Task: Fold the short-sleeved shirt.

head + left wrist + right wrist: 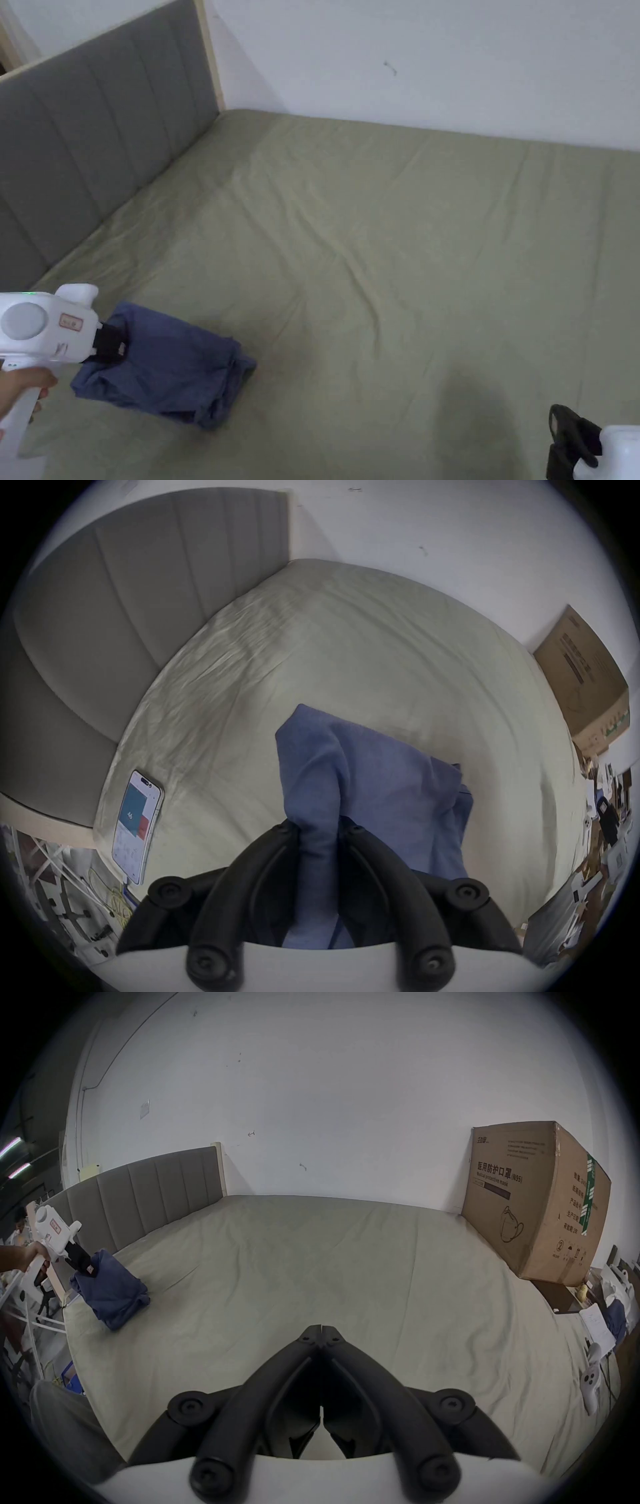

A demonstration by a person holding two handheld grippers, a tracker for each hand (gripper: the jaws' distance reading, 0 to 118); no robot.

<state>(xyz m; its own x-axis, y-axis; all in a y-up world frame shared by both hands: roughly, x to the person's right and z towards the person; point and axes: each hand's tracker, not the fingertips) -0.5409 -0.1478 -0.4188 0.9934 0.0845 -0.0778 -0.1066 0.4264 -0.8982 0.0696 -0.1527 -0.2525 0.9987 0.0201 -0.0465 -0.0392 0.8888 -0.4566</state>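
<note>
Left tool (318, 826) is pinching my soft, limp folded shirt (165, 369) by its edge at the bed's (406, 250) corner while the right tool (321, 1329) is idling closed, empty.

Soft, even indoor light fills the head view; the white wall (437, 62) is bright without glare, and a faint dark shadow patch lies on the olive bedsheet (400, 250) near the lower right. Creases in the sheet throw only mild shading. Both gripper views are fisheye, with straight lines bowed and black vignetting around a round frame. The left gripper view is dimmer and slightly soft, its headboard (114, 611) smeared toward the edge. In the right gripper view, ceiling tube lights (14, 1154) glow at far left
</note>
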